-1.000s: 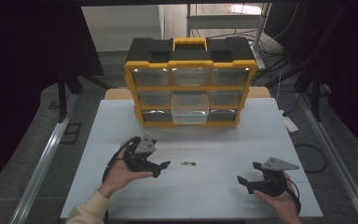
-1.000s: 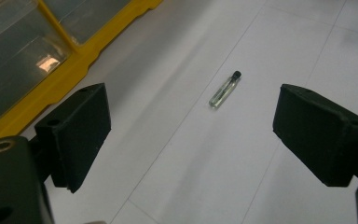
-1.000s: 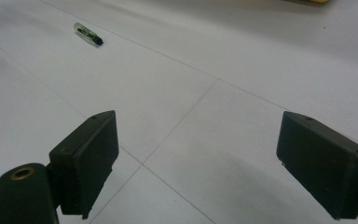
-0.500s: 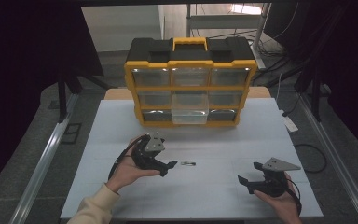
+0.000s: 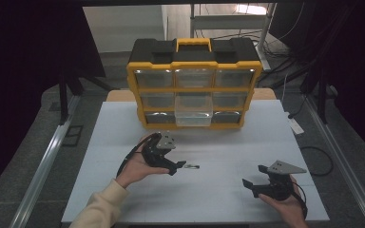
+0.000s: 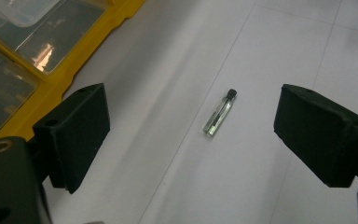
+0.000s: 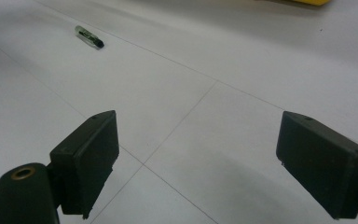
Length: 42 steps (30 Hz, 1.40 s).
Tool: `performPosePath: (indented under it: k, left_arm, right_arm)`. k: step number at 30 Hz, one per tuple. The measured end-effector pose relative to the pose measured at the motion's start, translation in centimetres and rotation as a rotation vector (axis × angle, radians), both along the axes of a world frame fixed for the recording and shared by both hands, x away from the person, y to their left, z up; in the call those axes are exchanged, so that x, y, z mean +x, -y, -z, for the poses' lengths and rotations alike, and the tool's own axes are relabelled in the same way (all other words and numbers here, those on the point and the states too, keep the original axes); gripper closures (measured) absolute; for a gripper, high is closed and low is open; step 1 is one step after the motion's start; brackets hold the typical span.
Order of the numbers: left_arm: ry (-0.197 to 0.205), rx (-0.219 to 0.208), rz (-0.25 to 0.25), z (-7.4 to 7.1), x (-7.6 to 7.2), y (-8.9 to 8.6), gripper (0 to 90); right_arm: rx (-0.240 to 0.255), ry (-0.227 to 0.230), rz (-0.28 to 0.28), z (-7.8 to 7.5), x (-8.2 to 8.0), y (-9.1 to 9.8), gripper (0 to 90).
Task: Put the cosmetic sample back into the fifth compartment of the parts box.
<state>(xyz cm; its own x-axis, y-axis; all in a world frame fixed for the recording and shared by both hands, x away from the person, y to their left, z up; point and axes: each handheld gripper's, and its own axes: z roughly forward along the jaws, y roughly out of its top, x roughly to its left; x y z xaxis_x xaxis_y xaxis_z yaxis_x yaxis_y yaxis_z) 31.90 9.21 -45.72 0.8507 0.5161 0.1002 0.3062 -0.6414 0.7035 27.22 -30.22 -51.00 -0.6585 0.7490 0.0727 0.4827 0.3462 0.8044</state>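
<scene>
Glass vial (image 6: 220,113) with a dark cap lies flat on the white table (image 5: 228,190), just ahead of the left gripper (image 5: 178,167) and in line with the gap between its jaws. In the left gripper view the jaws stand wide apart with nothing between them; the vial rests on the table beyond the tips, slightly tilted, its cap pointing away from the gripper. The vial (image 5: 192,166) is a small sliver in the high view, just off the jaw tips, and what is inside it cannot be made out.

The right gripper (image 5: 248,184) is held low over the table, well apart from the vial, jaws also spread wide and empty. Its own view catches the vial (image 7: 89,36) far off toward its upper left.

Thin seams cross the white tabletop, dividing it into panels. Beyond the left gripper, at the far side of the table, stands a yellow and black drawer case (image 5: 193,88) with a yellow handle and clear drawers — one middle drawer (image 5: 194,115) in the lower rows sticks out toward the person. In the left gripper view the yellow case (image 6: 70,60) is cut off at the upper left corner.

Around the table the room is dark: black curtains to either side, a grey floor, metal rails along both edges and cables trailing at the far right. The drawers' contents are too hazy to tell.
</scene>
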Motion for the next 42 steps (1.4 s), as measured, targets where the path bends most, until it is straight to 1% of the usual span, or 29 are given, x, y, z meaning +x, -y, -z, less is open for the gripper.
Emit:
performPosePath:
  k: [3,7,9,12,17,20,23,28,30,32,40,42]
  left_arm:
    - [0.006,-0.004,0.004,-0.1,0.1,0.1,11.5]
    - [0.014,0.013,0.016,-0.3,0.4,0.2,11.5]
    - [0.016,0.014,0.016,-0.4,0.4,0.3,11.5]
    - [0.023,0.032,0.023,-0.5,0.6,0.4,11.5]
    - [0.036,0.036,0.044,-0.5,0.8,0.8,11.1]
    - [0.046,0.047,0.048,-0.4,1.0,0.9,10.1]
    - [0.048,0.045,0.054,-0.5,1.2,1.0,10.0]
    - [0.059,0.059,0.072,-0.5,1.4,1.3,9.9]
    - [0.074,0.082,0.084,-0.4,1.6,1.6,9.2]
    - [0.078,0.090,0.093,-0.4,1.6,1.7,9.0]
    - [0.085,0.102,0.139,-0.2,2.0,2.3,9.4]
    - [0.079,0.104,0.145,-0.2,2.1,2.5,9.3]
  right_arm:
    - [0.000,-0.003,-0.002,0.0,0.0,0.0,13.3]
    - [-0.001,-0.002,-0.002,0.1,0.0,0.0,13.3]
    - [-0.001,-0.001,-0.002,0.1,0.0,0.0,13.3]
    - [-0.001,0.000,-0.002,0.1,0.0,0.0,13.3]
    - [-0.002,-0.001,-0.003,0.1,0.1,0.0,13.3]
    - [-0.004,0.001,-0.002,0.1,0.1,0.0,13.3]
    - [-0.007,0.001,0.003,0.1,0.1,0.1,13.2]
    - [-0.007,0.001,0.002,0.1,0.1,0.0,13.4]
    - [-0.010,0.001,0.004,0.1,0.1,0.0,13.4]
    - [-0.010,0.000,0.005,0.1,0.1,0.0,13.3]
    - [-0.010,-0.002,0.005,0.2,0.1,0.0,13.3]
    - [-0.009,-0.004,0.006,0.2,0.1,0.0,13.3]
